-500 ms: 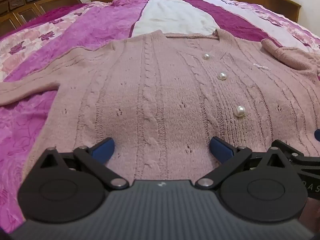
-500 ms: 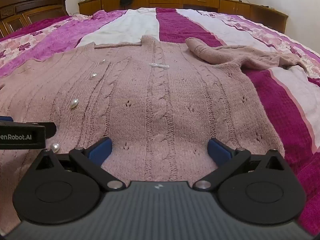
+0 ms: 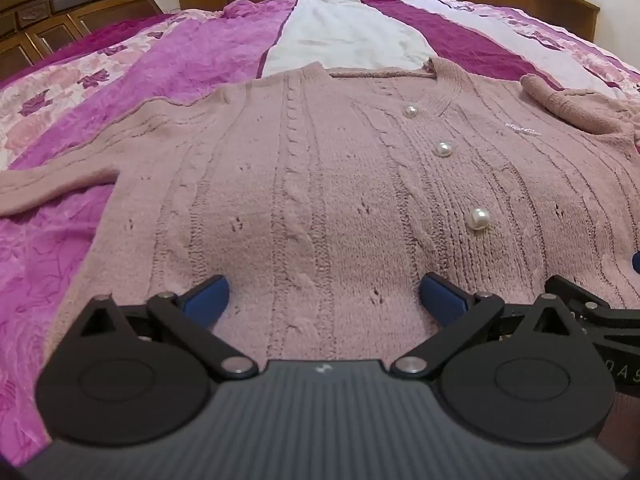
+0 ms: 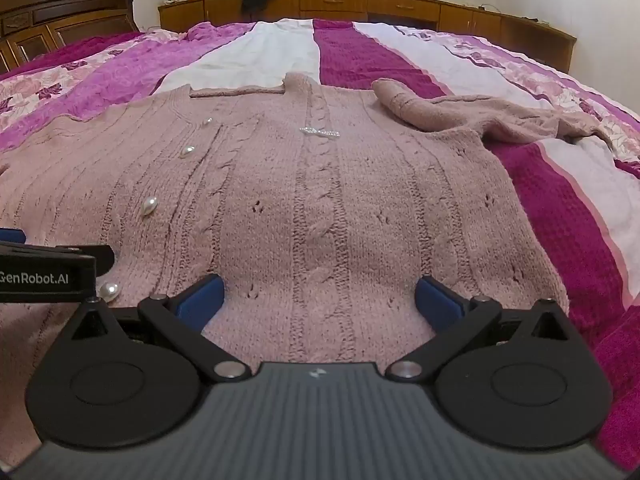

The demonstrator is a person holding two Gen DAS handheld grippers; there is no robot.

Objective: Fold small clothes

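Observation:
A dusty-pink cable-knit cardigan (image 3: 320, 184) (image 4: 320, 208) with pearl buttons (image 3: 479, 218) lies flat on the bed, front side up, collar away from me. Its left sleeve (image 3: 56, 188) stretches out to the left. The other sleeve (image 4: 460, 114) lies bunched on the bed at the upper right. My left gripper (image 3: 323, 300) hovers open over the cardigan's lower left half, blue pads wide apart. My right gripper (image 4: 318, 299) is open over the lower right half. Neither holds any cloth.
A bedspread (image 4: 560, 216) striped magenta, white and floral covers the bed. A dark wooden headboard (image 3: 72, 12) stands at the far left and low wooden cabinets (image 4: 400, 4) line the far wall, with clothes and a plush toy on top.
Both grippers have pulled back and tipped up slightly, so the cardigan sits lower in each view and more of the far wall shows. The cardigan has not moved.

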